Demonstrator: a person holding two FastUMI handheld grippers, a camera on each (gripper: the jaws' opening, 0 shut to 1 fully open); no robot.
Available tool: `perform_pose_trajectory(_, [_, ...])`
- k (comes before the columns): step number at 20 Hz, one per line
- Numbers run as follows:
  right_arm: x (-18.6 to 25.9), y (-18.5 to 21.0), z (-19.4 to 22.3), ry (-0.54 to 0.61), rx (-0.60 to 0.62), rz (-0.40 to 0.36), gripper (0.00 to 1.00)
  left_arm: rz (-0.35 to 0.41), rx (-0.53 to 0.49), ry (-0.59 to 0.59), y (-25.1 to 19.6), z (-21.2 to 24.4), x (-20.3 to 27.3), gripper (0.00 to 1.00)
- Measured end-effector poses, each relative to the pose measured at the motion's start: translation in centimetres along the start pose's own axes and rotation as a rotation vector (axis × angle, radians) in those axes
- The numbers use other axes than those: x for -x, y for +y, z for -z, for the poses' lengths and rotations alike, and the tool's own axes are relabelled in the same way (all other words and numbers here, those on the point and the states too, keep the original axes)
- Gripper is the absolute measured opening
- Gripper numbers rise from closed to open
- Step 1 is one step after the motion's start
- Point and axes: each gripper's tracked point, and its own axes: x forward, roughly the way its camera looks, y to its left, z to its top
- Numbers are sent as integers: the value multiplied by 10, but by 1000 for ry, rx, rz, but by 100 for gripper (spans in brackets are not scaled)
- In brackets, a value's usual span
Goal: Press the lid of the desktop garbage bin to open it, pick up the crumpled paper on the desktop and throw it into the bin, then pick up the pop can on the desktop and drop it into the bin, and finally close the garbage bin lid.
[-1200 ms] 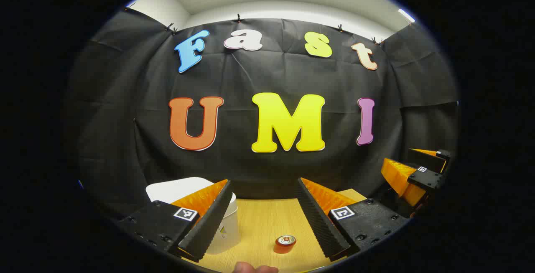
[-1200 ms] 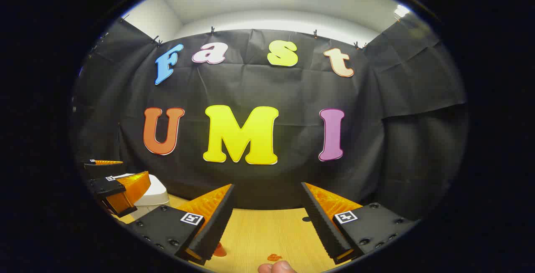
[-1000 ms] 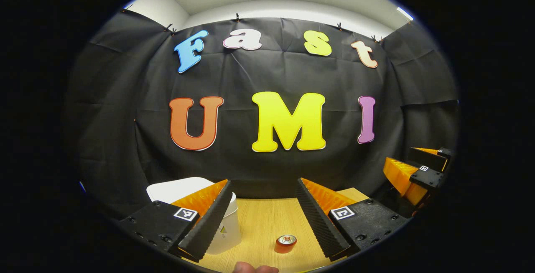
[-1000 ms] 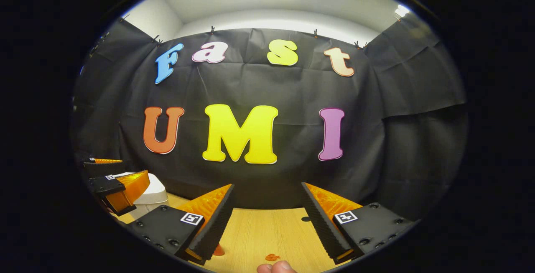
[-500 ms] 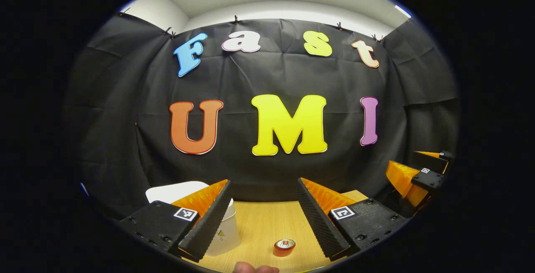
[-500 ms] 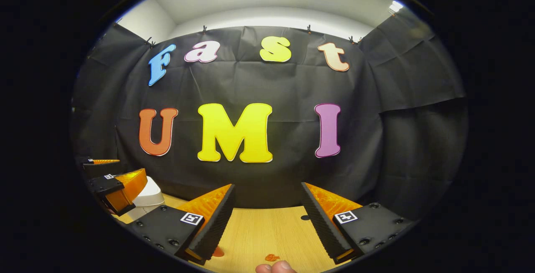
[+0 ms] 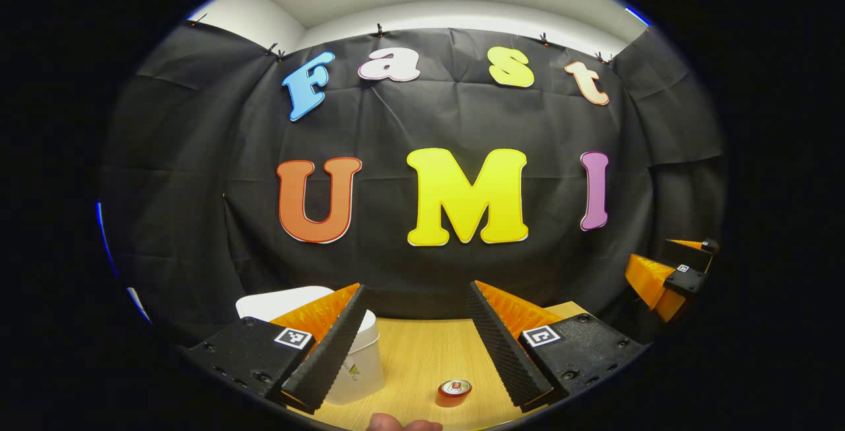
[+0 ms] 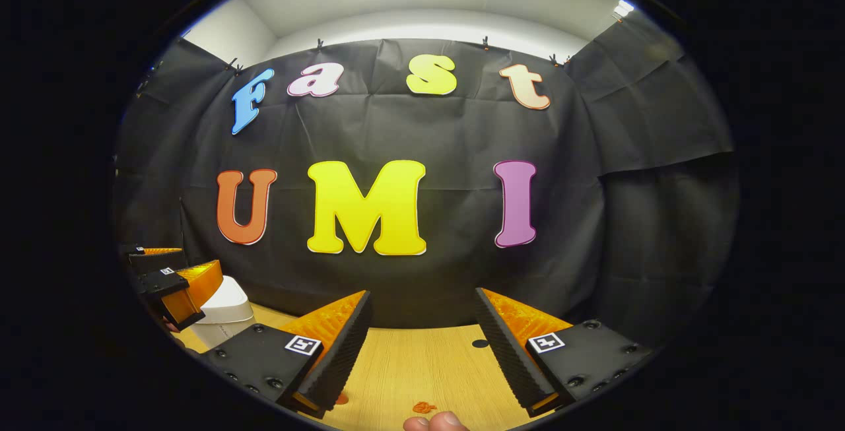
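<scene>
Between my left gripper's [image 7: 416, 299] open, empty fingers a red pop can [image 7: 454, 391] stands upright on the wooden table [image 7: 422, 352]. The white bin [image 7: 360, 368] is partly hidden behind that gripper's left finger. A white panel [image 7: 277, 300], apparently the bin's lid, rises behind the finger. My right gripper [image 8: 422, 302] is also open with nothing in it, above bare wood. It appears at the far right of the left gripper view [image 7: 667, 269]. In the right gripper view the left gripper [image 8: 165, 279] hovers by the bin [image 8: 224, 312] at the far left.
Small orange scraps [image 8: 422, 408] lie on the table [image 8: 429, 365] near my right gripper's fingers, and a dark round hole [image 8: 480, 343] sits farther back. A thumb shows at the bottom edge of the left gripper view [image 7: 403, 424] and the right gripper view [image 8: 436, 422]. Black cloth walls the table's far side.
Both views have drifted slightly. The can sits a little lower between my left fingers, and the two grippers have moved a bit farther apart. Both stay open.
</scene>
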Motion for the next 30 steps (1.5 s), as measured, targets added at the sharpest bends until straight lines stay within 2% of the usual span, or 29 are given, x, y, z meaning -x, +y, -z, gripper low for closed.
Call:
perform_pose_trajectory(7, [-3, -11, 0, 7, 7, -8, 95, -121, -4, -2, 37, -6, -17, 99])
perform_pose_trajectory(15, [-2, -27, -3, 24, 20, -5, 96, -316, 26, 35, 102, -2, -39, 98])
perform_pose_trajectory(18, [0, -34, -7, 24, 39, -4, 98, -378, 26, 82, 120, 14, -49, 90])
perform_pose_trajectory(19, [0, -36, -7, 26, 45, -3, 95, -392, 30, 100, 125, 21, -51, 86])
perform_pose_trajectory(20, [0, -38, -7, 29, 50, -4, 98, -399, 39, 119, 129, 28, -55, 84])
perform_pose_trajectory(24, [0, -43, -8, 38, 72, -4, 97, -473, 55, 167, 144, 52, -62, 67])
perform_pose_trajectory(26, [0, -44, -8, 41, 85, -4, 97, -486, 69, 204, 147, 65, -70, 61])
perform_pose_trajectory(29, [0, -43, -8, 44, 96, -9, 97, -498, 91, 253, 148, 86, -76, 47])
perform_pose_trajectory(30, [-1, -42, -8, 43, 100, -12, 97, -509, 92, 264, 150, 89, -77, 48])
